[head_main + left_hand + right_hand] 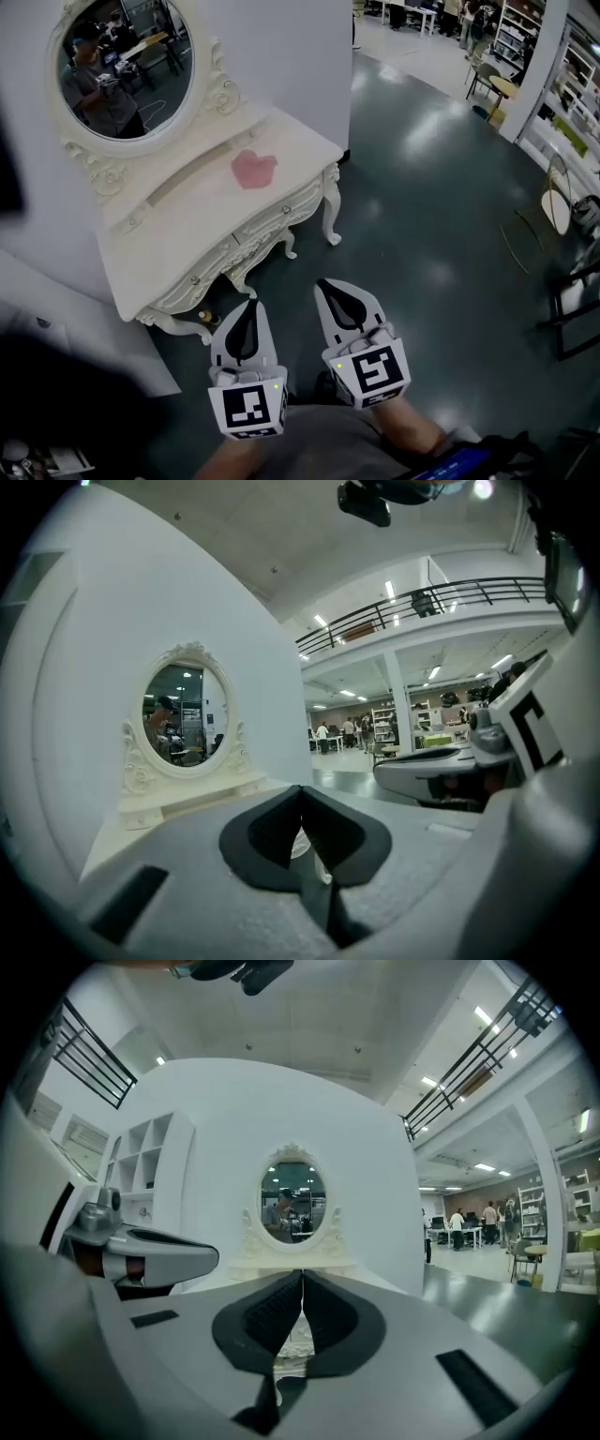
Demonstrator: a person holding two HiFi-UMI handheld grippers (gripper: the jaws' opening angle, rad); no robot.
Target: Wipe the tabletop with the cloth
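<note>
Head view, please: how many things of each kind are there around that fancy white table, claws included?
Dressing table: 1
Oval mirror: 1
Pink cloth: 1, lying on the tabletop
Claws: 2, left claw and right claw, both shut, holding nothing
Total: 5

No writing can be read on anything here.
</note>
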